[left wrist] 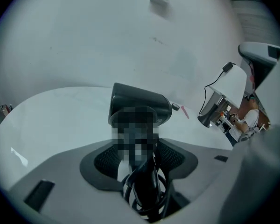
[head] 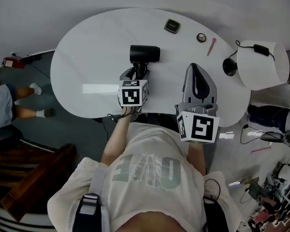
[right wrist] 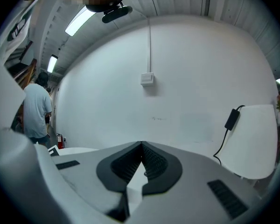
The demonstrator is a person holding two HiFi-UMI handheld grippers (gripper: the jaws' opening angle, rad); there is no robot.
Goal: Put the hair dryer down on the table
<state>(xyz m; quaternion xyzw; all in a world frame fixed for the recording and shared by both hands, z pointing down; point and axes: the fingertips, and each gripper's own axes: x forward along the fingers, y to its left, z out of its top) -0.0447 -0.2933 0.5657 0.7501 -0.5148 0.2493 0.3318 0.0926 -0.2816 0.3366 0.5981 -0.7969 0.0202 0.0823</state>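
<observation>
Colour survey of the table and tongs: I find mostly white, grey and black.

I record the table (head: 87, 57) as plain glossy white. The hair dryer (head: 145, 53) is black throughout, and its cord (left wrist: 147, 190) is black too. The left tongs (head: 137, 73) and right tongs (head: 195, 67) are light grey with dark grey ribbed pads (right wrist: 126, 164). Each carries a marker cube (head: 133, 93) patterned in black-and-white squares. The lamp shade (head: 263, 64) is white and its base (head: 229, 66) is black. The pen (head: 211, 46) reads pink. The small square case (head: 172, 26) is dark with a pale rim. The shirt (head: 150, 168) is cream with grey lettering.

White wall (right wrist: 177, 78), dark teal floor (head: 72, 129)
</observation>
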